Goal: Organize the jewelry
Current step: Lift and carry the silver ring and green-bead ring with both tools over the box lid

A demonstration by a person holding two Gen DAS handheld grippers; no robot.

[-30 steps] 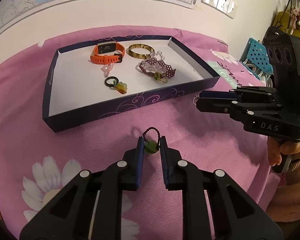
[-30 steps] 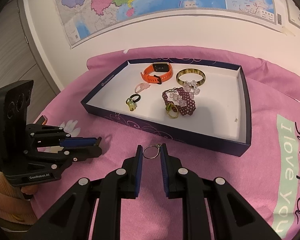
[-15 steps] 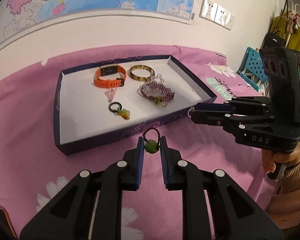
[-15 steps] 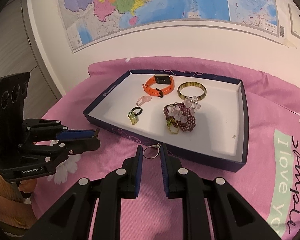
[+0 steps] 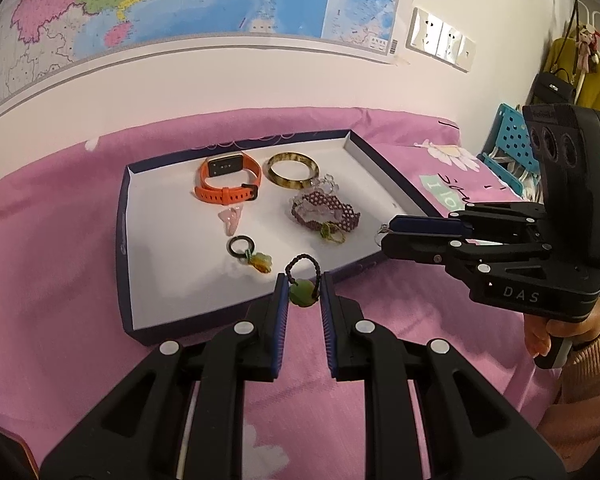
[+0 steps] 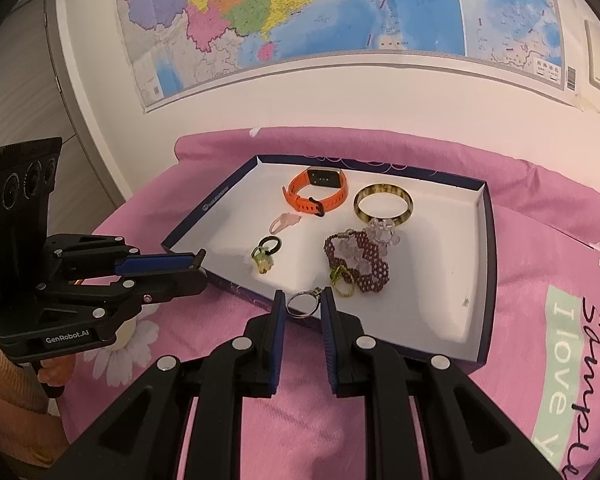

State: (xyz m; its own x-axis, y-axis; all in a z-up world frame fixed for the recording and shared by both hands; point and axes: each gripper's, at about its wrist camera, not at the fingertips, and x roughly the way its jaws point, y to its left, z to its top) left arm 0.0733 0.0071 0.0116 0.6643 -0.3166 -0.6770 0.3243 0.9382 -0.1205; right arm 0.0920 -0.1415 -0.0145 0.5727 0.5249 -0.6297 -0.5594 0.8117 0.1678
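My left gripper point(image 5: 303, 292) is shut on a green bead pendant point(image 5: 302, 295) with a dark braided loop, held just above the near wall of the dark blue tray point(image 5: 121, 240). My right gripper point(image 6: 302, 305) is shut on a silver key ring point(image 6: 300, 307) at the tray's point(image 6: 489, 272) front wall. On the white tray floor lie an orange watch band point(image 5: 228, 182), an amber bangle point(image 5: 293, 169), a purple beaded bracelet point(image 5: 326, 213), a pink piece point(image 5: 231, 219) and a black ring with a yellow charm point(image 5: 247, 251). Each gripper shows in the other's view: right gripper point(image 5: 386, 236), left gripper point(image 6: 199, 270).
A pink flowered cloth point(image 5: 60, 280) covers the surface under the tray. A wall with a map point(image 6: 300, 20) stands close behind it. A blue perforated crate point(image 5: 508, 148) sits at the far right. A hand and an orange sleeve point(image 5: 580, 380) hold the right gripper.
My left gripper has lifted the green pendant off the cloth and carried it up to the tray's near wall. The right gripper with the key ring has barely moved.
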